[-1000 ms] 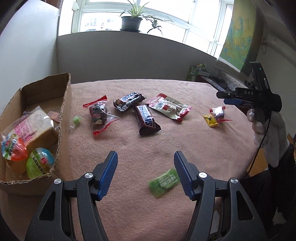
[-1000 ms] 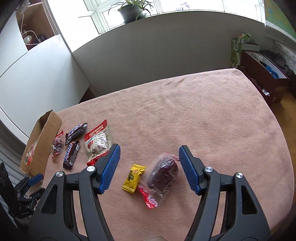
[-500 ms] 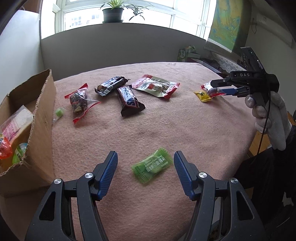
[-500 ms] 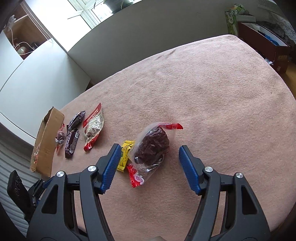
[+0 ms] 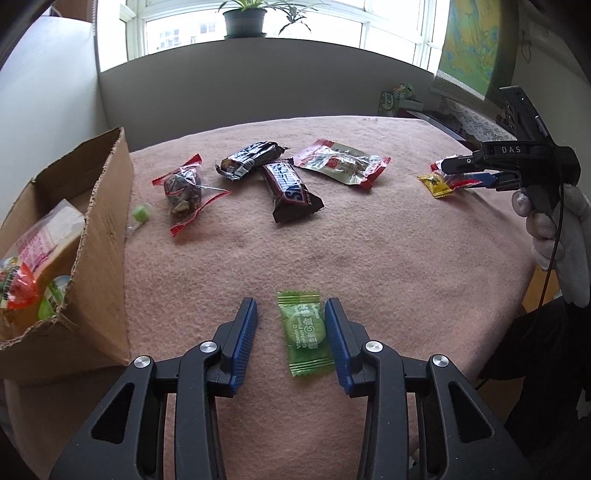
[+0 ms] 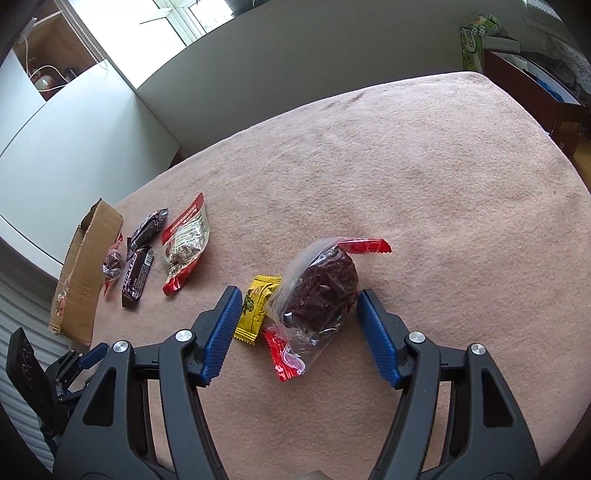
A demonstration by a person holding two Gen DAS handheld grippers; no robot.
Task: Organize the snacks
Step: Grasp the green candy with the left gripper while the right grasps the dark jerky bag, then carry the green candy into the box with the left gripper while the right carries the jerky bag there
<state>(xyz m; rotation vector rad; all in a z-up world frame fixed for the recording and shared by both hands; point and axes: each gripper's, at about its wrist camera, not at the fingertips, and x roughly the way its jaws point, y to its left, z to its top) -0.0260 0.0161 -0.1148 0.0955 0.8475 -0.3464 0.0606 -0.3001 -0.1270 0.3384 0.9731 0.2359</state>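
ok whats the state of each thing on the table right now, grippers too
left gripper: open, fingers either side of the green candy
green candy: flat on the blanket, sealed
right gripper: open around the dark snack bag
dark snack bag: lying on the blanket, sealed
yellow candy: flat, partly under the bag
cardboard box: open, snacks inside
snickers bar: wrapped, outside the box

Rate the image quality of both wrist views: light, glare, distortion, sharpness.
Left wrist view: the backlit window is blown out, the table bows under fisheye distortion, the green candy has legible print. Right wrist view: even daylight, soft shadows, mild glare on the clear dark-snack bag, curved edges, dark corners.
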